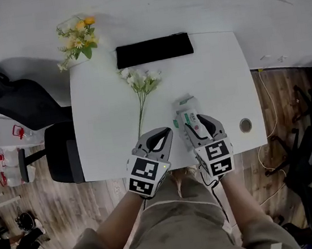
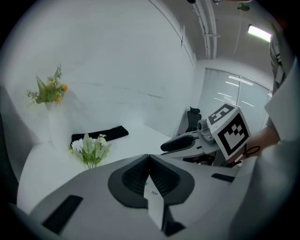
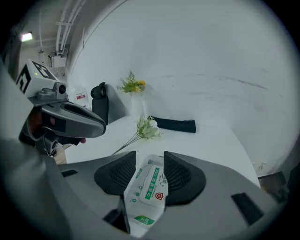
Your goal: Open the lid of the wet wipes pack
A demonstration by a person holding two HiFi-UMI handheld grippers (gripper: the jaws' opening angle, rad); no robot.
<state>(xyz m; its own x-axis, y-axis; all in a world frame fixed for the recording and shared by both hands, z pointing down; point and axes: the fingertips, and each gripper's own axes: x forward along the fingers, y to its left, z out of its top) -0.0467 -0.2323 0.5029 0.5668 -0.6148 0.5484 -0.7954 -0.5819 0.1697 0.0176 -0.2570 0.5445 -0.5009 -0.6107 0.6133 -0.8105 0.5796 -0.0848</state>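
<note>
A: Where's the white-and-green soft plastic wet wipes pack (image 3: 149, 190)?
B: Over the white bench (image 1: 212, 74), near-right part, clamped in the right tool (image 3: 149, 157), lid closed.
A: Left tool (image 2: 149, 158)?
B: Jaws pressed together, nothing between, just left.

The left forearm (image 1: 119, 225) and right forearm (image 1: 243, 213) reach side by side over the tabletop's (image 1: 105, 128) near edge. The left gripper (image 1: 162, 139) has its fingers (image 2: 135, 176) pressed together. The right gripper (image 1: 201, 123), tilted downward, has its fingers (image 3: 117, 176) clamped on the wet wipes pack (image 3: 150, 187).
</note>
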